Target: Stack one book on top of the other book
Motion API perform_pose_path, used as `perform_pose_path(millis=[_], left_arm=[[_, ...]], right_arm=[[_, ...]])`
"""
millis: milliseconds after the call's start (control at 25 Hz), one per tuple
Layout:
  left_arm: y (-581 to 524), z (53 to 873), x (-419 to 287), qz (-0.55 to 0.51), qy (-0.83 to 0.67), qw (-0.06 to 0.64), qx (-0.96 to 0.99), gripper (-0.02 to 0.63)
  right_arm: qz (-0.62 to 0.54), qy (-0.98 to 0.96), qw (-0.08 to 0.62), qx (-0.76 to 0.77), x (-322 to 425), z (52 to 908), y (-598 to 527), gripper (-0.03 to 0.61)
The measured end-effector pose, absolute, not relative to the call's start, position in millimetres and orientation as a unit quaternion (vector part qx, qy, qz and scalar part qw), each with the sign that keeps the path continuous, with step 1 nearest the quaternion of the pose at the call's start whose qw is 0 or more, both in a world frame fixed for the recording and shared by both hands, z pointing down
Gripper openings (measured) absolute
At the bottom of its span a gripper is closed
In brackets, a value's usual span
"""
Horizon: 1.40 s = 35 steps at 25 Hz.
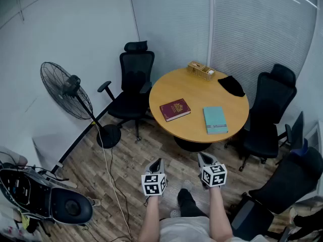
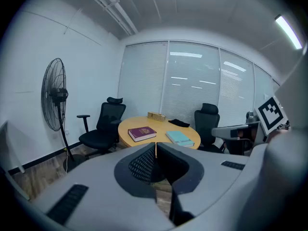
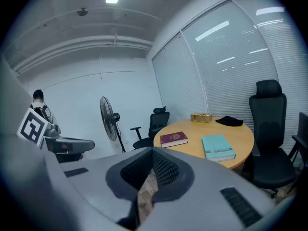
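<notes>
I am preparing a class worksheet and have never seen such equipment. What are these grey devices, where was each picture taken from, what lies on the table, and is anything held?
No robot: a person holds a two-jaw gripper in each hand, the left gripper and the right gripper. One picture comes from a camera on the person's head, looking down; the other two from cameras riding on each gripper, looking along its jaws. Both pairs of jaws are shut, holding nothing. On the round table lie a maroon book and a teal book, apart, with a wooden box and a black cloth beyond.
</notes>
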<state>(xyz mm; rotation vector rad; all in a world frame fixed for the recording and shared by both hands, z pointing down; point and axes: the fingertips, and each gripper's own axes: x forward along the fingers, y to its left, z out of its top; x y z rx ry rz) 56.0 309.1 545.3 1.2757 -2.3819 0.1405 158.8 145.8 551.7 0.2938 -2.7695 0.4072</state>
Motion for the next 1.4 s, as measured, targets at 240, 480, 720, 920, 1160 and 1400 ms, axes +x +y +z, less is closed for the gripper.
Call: perform_pose_path(millis=[240, 480, 720, 920, 1160, 1400], left_arm=[[293, 537, 48, 0.01, -0.859, 0.224, 0.461, 0.031], [279, 532, 34, 0.016, -0.863, 0.211, 0.459, 0.032], [276, 535, 16, 0.005, -0.866, 0.208, 0.454, 0.034], [267, 536, -12, 0.008, -0.875, 0.204, 0.439, 0.035], [242, 545, -37, 0.016, -0.865, 0.221, 0.451, 0.138], [200, 549, -68, 0.03, -0.843, 0.233, 0.485, 0.189]], right_arm=[[0.138, -0.971, 0.16, 0.111, 163, 549, 133, 0.018], [0.169, -0.969, 0.14, 0.112, 151, 546, 115, 0.018], [0.165, -0.97, 0.145, 0.102, 133, 550, 109, 0.021], [0.162, -0.97, 0.154, 0.093, 108, 555, 96, 0.087], [0.172, -0.968, 0.159, 0.089, 83, 566, 81, 0.166], [0.169, -0.965, 0.179, 0.091, 49, 571, 50, 0.21]])
